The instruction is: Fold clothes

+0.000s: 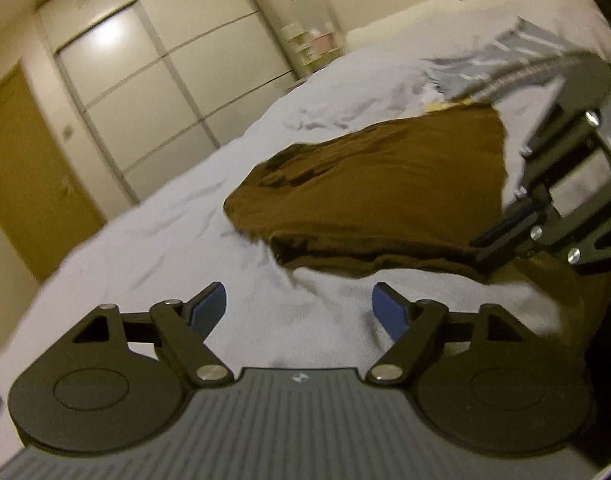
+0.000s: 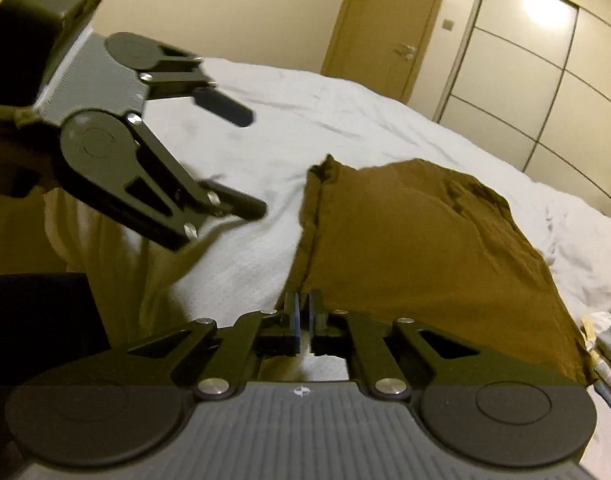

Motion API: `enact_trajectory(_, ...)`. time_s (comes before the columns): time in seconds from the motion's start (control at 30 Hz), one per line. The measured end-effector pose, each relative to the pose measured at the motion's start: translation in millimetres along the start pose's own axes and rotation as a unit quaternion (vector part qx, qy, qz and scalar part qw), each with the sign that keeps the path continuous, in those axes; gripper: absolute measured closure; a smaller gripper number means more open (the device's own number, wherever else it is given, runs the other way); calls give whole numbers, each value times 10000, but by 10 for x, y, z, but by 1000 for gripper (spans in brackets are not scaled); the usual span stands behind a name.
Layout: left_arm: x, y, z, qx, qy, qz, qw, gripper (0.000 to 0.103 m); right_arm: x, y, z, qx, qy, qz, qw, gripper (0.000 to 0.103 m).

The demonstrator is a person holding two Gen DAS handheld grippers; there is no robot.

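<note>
the right gripper [image 2: 304,316] has its jaws pressed together on the near edge of the brown garment [image 2: 417,248], pinching a fold of cloth right at the seam, while the left gripper [image 1: 299,308] hangs above the white bed sheet [image 1: 153,240] with its jaws spread wide and nothing between them. the garment lies on the bed [image 2: 345,112] in what looks like a doubled-over slab, its thick layered edge showing in the left wrist view, and the part near the pinch seems raised a little off the sheet. the risk here, as i judge it, sits in that single narrow pinch: only a small bite of cloth is held, so a pull could drag out just the top layer and slide the stacked layers apart, spoiling the fold. with the left gripper free, the far corner has nothing steadying it, and a lift from one side would likely let the cloth sag and twist. the soft, rumpled sheet could also bunch up and travel with the garment. a grey striped cloth [image 1: 517,60] lies touching the garment's far end and could be snagged along. both views are blurred, so how deep the pinch goes is unclear.
</note>
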State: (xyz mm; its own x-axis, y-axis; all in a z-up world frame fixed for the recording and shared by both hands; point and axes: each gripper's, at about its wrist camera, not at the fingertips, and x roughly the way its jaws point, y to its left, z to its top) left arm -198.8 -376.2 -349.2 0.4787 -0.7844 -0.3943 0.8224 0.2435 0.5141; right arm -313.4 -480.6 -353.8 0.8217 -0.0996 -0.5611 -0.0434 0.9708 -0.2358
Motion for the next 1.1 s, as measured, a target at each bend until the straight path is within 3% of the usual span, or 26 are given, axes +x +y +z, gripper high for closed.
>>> enact_trajectory(0.1,-6,-159,-5,904,-237,-68,9956,23,-97,-23,-10,31,-86,23,10000,85)
enact_trajectory(0.3,123,-429,-37,2446,-663,-188,9672,26,-364,-259,-191,455,-76,-427,9980,72)
enact_trajectory(0.43,222,-600,-56,3390,-924,-258,9359,26,-451,-390,-321,642,67,-684,9956,70)
enact_trajectory(0.57,321,-771,-75,4298,-1175,-326,8947,28,-510,-487,-380,760,58,-939,9927,65)
enact_trajectory(0.6,346,-814,-80,4518,-1236,-343,8829,45,-509,-502,-383,692,53,-1018,9924,64)
enact_trajectory(0.63,365,-841,-69,4632,-1261,-362,8765,63,-506,-514,-386,611,49,-1099,9921,63)
enact_trajectory(0.67,362,-814,-10,4399,-1204,-394,8891,95,-503,-526,-389,529,46,-1179,9916,59)
enact_trajectory(0.77,308,-641,177,3301,-1172,-529,9352,99,-495,-564,-399,284,35,-1420,9895,48)
enact_trajectory(0.83,284,-525,262,2760,-1162,-573,9524,99,-453,-564,-411,-87,44,-1527,9882,44)
enact_trajectory(0.93,289,-406,342,2288,-1118,-685,9646,99,-325,-540,-378,-770,-24,-1612,9839,42)
enact_trajectory(1.1,367,-313,432,1940,-1085,-796,9717,99,-37,-431,-269,-1897,-244,-1625,9680,38)
